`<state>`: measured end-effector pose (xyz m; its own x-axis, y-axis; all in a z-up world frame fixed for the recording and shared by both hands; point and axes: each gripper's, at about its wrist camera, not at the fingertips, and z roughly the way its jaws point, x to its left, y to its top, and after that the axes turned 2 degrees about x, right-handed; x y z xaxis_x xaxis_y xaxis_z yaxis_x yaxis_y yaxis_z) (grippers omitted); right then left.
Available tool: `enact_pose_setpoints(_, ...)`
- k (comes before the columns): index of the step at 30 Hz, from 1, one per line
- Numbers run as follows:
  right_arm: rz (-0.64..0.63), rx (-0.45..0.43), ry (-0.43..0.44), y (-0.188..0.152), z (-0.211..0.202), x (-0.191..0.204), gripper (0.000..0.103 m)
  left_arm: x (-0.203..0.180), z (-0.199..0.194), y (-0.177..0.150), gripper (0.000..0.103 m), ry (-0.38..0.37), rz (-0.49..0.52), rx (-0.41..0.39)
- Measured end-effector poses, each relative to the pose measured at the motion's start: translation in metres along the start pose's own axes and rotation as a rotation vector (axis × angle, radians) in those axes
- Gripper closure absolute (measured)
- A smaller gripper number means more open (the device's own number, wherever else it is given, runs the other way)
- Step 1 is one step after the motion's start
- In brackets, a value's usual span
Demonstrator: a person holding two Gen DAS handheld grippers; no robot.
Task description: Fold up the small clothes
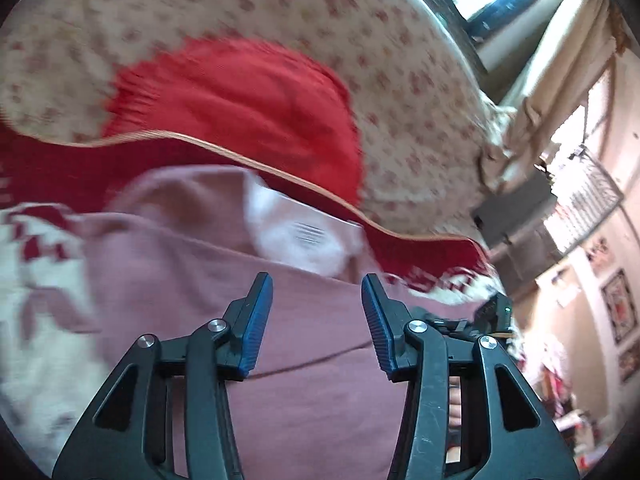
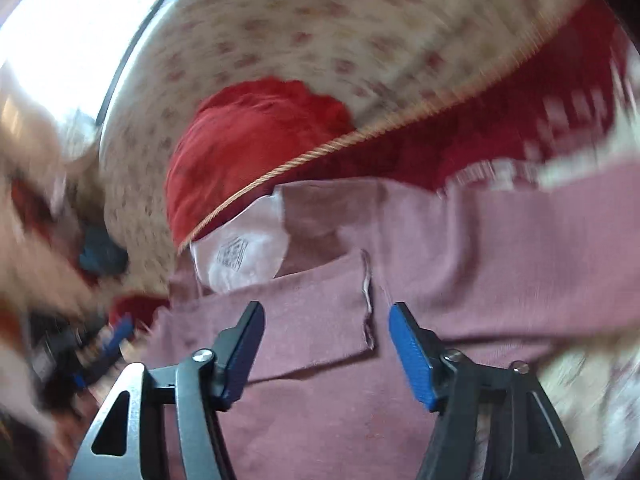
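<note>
- Left claw (image 1: 317, 286): blue-padded fingers spread apart, nothing between them, hovering over dusty-pink knit garment (image 1: 304, 360).
- Right claw (image 2: 326, 314): likewise released, above same pink garment (image 2: 460, 248), near its folded sleeve cuff (image 2: 366, 300).
- Garment lies on red patterned blanket (image 1: 48, 168); white inner label (image 2: 238, 254) exposed.
- Red crumpled cloth (image 1: 248, 100) beyond, on floral bedsheet (image 1: 280, 4).

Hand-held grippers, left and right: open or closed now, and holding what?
Left hand-held gripper: open, holding nothing, above the pink garment.
Right hand-held gripper: open, holding nothing.
</note>
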<state>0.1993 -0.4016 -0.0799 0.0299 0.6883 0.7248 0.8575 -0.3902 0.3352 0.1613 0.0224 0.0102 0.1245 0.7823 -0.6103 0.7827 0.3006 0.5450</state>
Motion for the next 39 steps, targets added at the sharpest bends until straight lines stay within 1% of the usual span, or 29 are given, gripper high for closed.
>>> enact_pose_setpoints(2,0.057,0.040,0.019,-0.002,0.005,-0.007,0.040,0.018,-0.010,-0.005,0.058,0.061,-0.024,-0.032)
enact_pose_setpoints(4,0.080,0.080,0.033,-0.004,0.012,-0.008,0.040,0.031,-0.012,-0.008,0.058,0.109,-0.046,-0.044)
enact_pose_setpoints(6,0.074,0.085,0.034,-0.003,0.016,-0.006,0.040,0.040,-0.012,-0.007,0.058,0.169,-0.073,-0.049)
enact_pose_setpoints(10,0.121,0.091,0.057,0.002,0.026,-0.005,0.039,0.053,-0.022,-0.005,0.058,0.250,-0.089,-0.108)
enact_pose_setpoints(12,0.134,0.091,0.074,0.006,0.029,-0.006,0.039,0.062,-0.027,-0.004,0.058,0.258,-0.122,-0.124)
enact_pose_setpoints(14,0.136,0.084,0.083,0.008,0.029,-0.008,0.040,0.075,-0.032,-0.002,0.058,0.269,-0.178,-0.139)
enact_pose_setpoints(15,0.126,0.082,0.071,0.009,0.029,-0.007,0.048,0.083,-0.035,-0.002,0.058,0.284,-0.218,-0.150)
enact_pose_setpoints(16,0.117,0.087,0.068,0.009,0.029,-0.007,0.063,0.089,-0.037,-0.002,0.059,0.294,-0.245,-0.154)
enact_pose_setpoints(17,0.108,0.102,0.066,0.009,0.031,-0.007,0.070,0.093,-0.038,-0.002,0.059,0.309,-0.269,-0.158)
enact_pose_setpoints(18,0.093,0.121,0.055,0.009,0.035,-0.005,0.079,0.098,-0.039,-0.003,0.059,0.321,-0.292,-0.162)
enact_pose_setpoints(19,0.066,0.132,0.020,0.008,0.038,-0.002,0.087,0.102,-0.041,-0.003,0.059,0.324,-0.315,-0.169)
enact_pose_setpoints(20,0.044,0.138,-0.005,0.007,0.040,0.000,0.090,0.105,-0.042,-0.003,0.059,0.325,-0.329,-0.174)
enact_pose_setpoints(21,0.030,0.123,-0.023,0.007,0.039,0.002,0.097,0.106,-0.044,-0.004,0.059,0.327,-0.338,-0.182)
enact_pose_setpoints(22,0.021,0.097,-0.044,0.008,0.035,0.002,0.100,0.107,-0.046,-0.004,0.059,0.334,-0.341,-0.191)
enact_pose_setpoints(24,-0.001,0.040,-0.080,0.011,0.025,0.004,0.100,0.106,-0.047,-0.005,0.059,0.341,-0.340,-0.199)
enact_pose_setpoints(25,-0.012,-0.001,-0.114,0.013,0.016,0.004,0.100,0.106,-0.047,-0.004,0.059,0.343,-0.337,-0.199)
enact_pose_setpoints(27,-0.013,-0.045,-0.166,0.017,0.004,-0.001,0.100,0.105,-0.045,-0.004,0.059,0.345,-0.332,-0.193)
enact_pose_setpoints(29,-0.006,-0.017,-0.153,0.017,0.005,-0.006,0.100,0.103,-0.040,-0.004,0.059,0.335,-0.327,-0.176)
enact_pose_setpoints(30,-0.010,-0.004,-0.162,0.015,0.007,-0.007,0.100,0.102,-0.037,-0.004,0.059,0.329,-0.319,-0.165)
enact_pose_setpoints(32,-0.023,0.018,-0.164,0.014,0.010,-0.005,0.100,0.094,-0.029,-0.003,0.059,0.306,-0.283,-0.133)
enact_pose_setpoints(33,-0.026,0.016,-0.166,0.014,0.010,-0.005,0.100,0.088,-0.026,-0.002,0.059,0.286,-0.255,-0.123)
enact_pose_setpoints(35,-0.022,0.018,-0.165,0.014,0.010,-0.007,0.100,0.068,-0.016,0.000,0.058,0.259,-0.147,-0.096)
enact_pose_setpoints(36,-0.032,0.027,-0.185,0.014,0.012,-0.006,0.100,0.056,-0.011,0.000,0.058,0.252,-0.088,-0.081)
enact_pose_setpoints(37,-0.040,0.022,-0.212,0.012,0.011,-0.007,0.100,0.044,-0.003,-0.002,0.058,0.241,-0.014,-0.050)
enact_pose_setpoints(38,-0.038,0.014,-0.217,0.013,0.012,-0.006,0.100,0.033,0.005,-0.005,0.058,0.241,0.048,-0.017)
enact_pose_setpoints(39,-0.036,0.003,-0.223,0.013,0.009,-0.005,0.100,0.028,0.011,-0.008,0.058,0.246,0.083,0.010)
